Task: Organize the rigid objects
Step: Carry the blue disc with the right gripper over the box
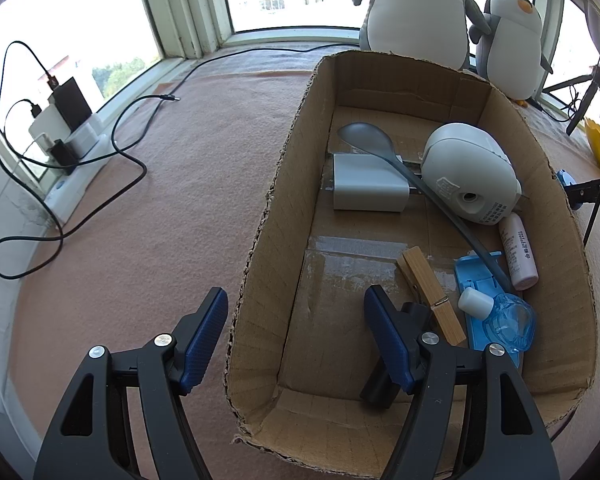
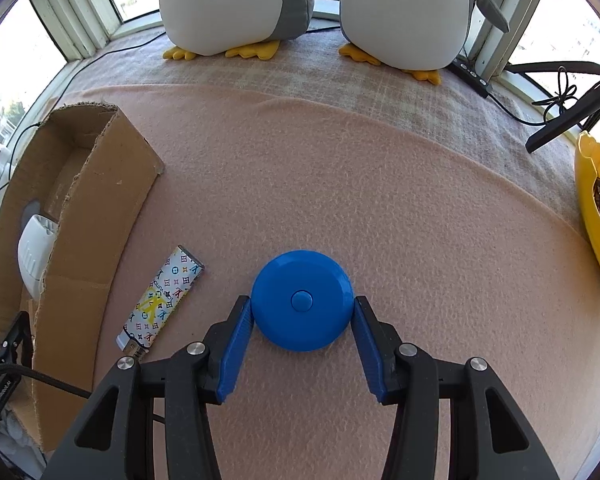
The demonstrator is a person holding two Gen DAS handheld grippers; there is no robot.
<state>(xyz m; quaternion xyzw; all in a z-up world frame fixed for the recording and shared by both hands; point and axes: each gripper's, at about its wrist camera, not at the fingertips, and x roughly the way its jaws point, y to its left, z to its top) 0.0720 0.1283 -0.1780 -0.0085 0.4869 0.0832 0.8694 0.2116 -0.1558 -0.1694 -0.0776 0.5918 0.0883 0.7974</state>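
A cardboard box [image 1: 284, 184] holds a grey spoon [image 1: 366, 136], a white charger block [image 1: 366, 188], a white sharpener [image 1: 468, 172], a wooden clothespin [image 1: 430, 292], a pink tube [image 1: 518, 252], a small clear blue bottle [image 1: 508, 320] and a black object [image 1: 380, 384]. My left gripper [image 1: 296, 312] is open and straddles the box's left wall. My right gripper [image 2: 302, 308] is open, its pads on either side of a blue round disc [image 2: 302, 300] on the pink cloth. A patterned lighter [image 2: 162, 300] lies between the disc and the box [image 2: 80, 208].
Two plush penguins [image 2: 236, 4] stand at the back by the window. A yellow bowl [image 2: 592, 204] with fruit sits at the right. A power strip with chargers [image 1: 66, 136] and black cables [image 1: 128, 168] lie at the left. A black stand [image 2: 568, 120] is at the back right.
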